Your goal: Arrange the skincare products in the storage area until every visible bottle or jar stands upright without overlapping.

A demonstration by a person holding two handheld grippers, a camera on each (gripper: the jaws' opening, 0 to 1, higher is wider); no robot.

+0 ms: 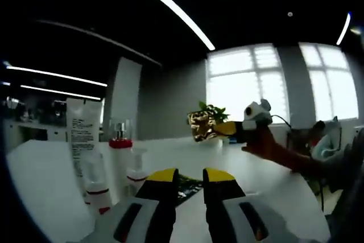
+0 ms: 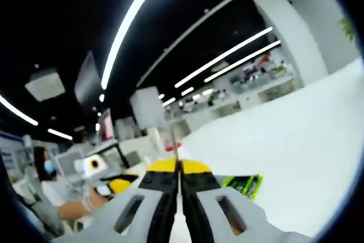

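Left gripper (image 1: 186,176) sits low over the white tabletop (image 1: 51,180), its yellow-tipped jaws spread a little with nothing between them. Near its left side stand a tall white tube (image 1: 83,132), a clear bottle with a red band (image 1: 120,140) and small white pump bottles (image 1: 96,183). Farther off, the right gripper (image 1: 219,129) pinches a shiny gold packet (image 1: 201,124). In the right gripper view, the right gripper (image 2: 178,166) has its jaws pressed together on a thin edge of that packet. A green packet (image 2: 243,185) lies flat on the tabletop beside it.

glossy gold foil packet (image 1: 202,125), matt white table (image 1: 51,180)
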